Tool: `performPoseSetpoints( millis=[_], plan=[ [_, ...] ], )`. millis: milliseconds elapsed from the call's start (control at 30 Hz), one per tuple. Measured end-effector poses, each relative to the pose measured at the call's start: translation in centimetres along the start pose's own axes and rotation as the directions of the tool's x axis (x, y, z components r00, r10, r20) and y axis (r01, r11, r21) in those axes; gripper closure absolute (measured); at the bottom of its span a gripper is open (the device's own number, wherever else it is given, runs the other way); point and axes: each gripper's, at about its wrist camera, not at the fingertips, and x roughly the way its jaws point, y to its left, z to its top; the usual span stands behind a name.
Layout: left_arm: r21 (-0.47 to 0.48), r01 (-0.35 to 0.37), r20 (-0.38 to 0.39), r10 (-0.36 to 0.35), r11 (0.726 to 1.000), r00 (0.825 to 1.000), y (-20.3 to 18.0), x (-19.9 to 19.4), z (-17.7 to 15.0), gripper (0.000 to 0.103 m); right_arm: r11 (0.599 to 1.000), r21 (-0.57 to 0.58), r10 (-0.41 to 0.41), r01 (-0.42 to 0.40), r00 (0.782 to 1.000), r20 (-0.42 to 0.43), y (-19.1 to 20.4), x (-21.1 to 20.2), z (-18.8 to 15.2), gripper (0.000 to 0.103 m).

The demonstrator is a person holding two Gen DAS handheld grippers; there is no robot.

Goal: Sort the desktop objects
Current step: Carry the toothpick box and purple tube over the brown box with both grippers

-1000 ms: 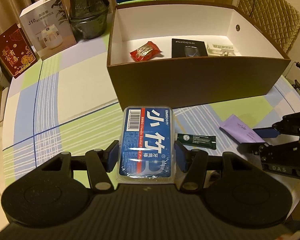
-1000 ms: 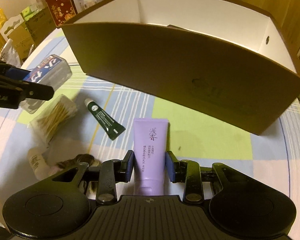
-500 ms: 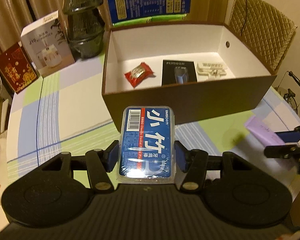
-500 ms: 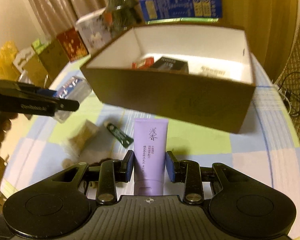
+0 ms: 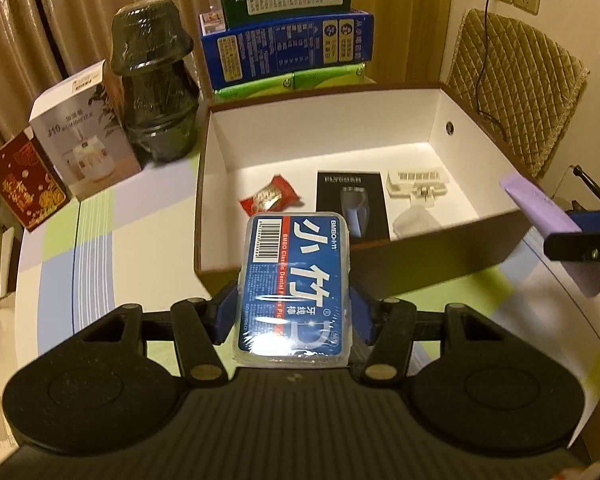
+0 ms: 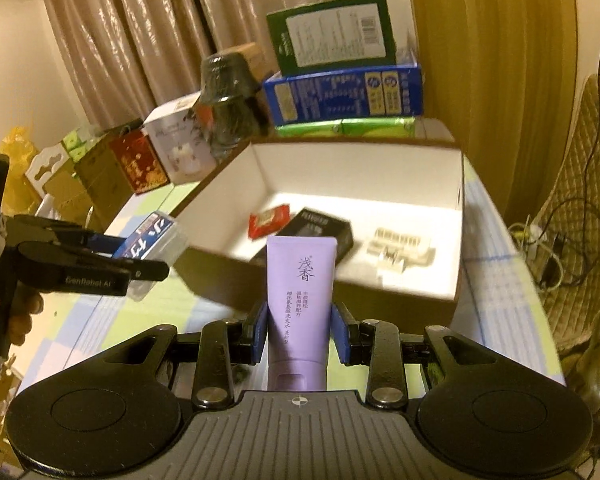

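Carrying step, by the look of it — both loads lifted and held near the front wall of the open box (image 5: 380, 120), neither yet released. Left gripper (image 5: 294, 314) closed on the floss pick case (image 5: 296, 284), blue pads pressed to its long sides, case tilted forward so its far end overlaps the box's front edge in the left wrist view. Right gripper (image 6: 300, 332) clamped on the lower body of the purple tube (image 6: 302, 292), cap end toward the camera, crimped end pointing at the box interior. Already lying on the white box floor: a red snack packet (image 5: 270, 199), a black carton (image 5: 350, 196) and a white plastic clip piece (image 5: 416, 184). Next move, likely: forward over the front wall, then down toward a bare patch of floor — left side of the box for the case, near the right wall for the tube — and only then opening the pads. Worth watching: clearance over the wall, and crowding between the two grippers.
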Motion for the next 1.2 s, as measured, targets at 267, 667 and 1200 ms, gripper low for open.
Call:
performPoseSetpoints(
  millis=[267, 667, 1200],
  plan=[
    [0.026, 0.003, 0.017, -0.004, 1.000, 1.000, 0.2, 1.6, 3.5, 0.050, 0.999, 0.037, -0.011, 0.010, 1.000, 0.021, -1.7, 2.5, 3.5, 0.072],
    [0.056, 0.005, -0.028, -0.004, 0.998, 1.000, 0.8, 7.1, 8.4, 0.050, 0.993, 0.116, -0.034, 0.038, 0.999, -0.032, -5.0, 8.6, 7.5, 0.072],
    [0.084, 0.010, -0.131, 0.001, 0.996, 0.991, 1.3, 16.2, 12.6, 0.050, 0.978, 0.182, -0.080, 0.106, 0.986, -0.145, -8.4, 17.5, 10.6, 0.072]
  ],
)
